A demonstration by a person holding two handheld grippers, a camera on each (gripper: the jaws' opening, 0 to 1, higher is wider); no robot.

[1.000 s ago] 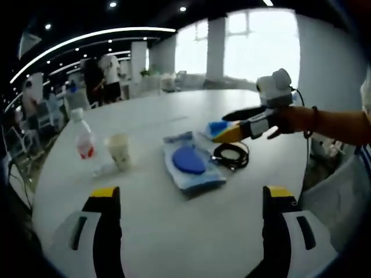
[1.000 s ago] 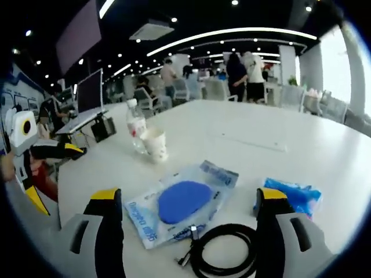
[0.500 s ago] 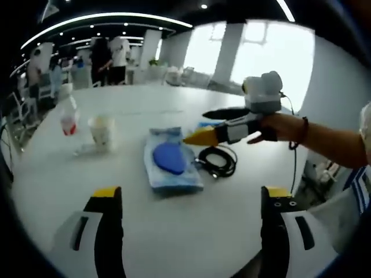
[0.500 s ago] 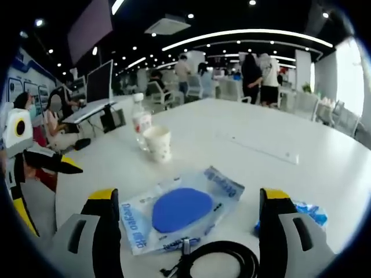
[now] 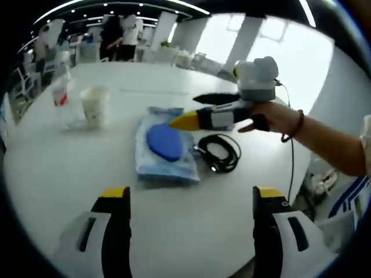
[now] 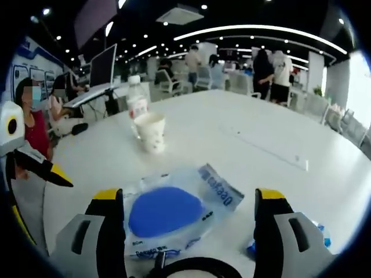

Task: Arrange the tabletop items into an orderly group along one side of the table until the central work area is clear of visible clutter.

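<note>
Blue-centred plastic pouch (image 6: pixel 174 211) between the right claw's (image 6: pixel 188 202) spread jaws

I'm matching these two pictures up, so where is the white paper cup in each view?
Left gripper view: white paper cup upper left, beside the clear plastic bottle.
Right gripper view: cup left of centre, in front of that bottle.
Shared landmark: clear packet with blue disc.

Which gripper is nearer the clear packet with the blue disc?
Right. The right gripper hangs open directly over the packet, its yellow tip above the blue disc. The left gripper is open too, back toward the near table edge.
</note>
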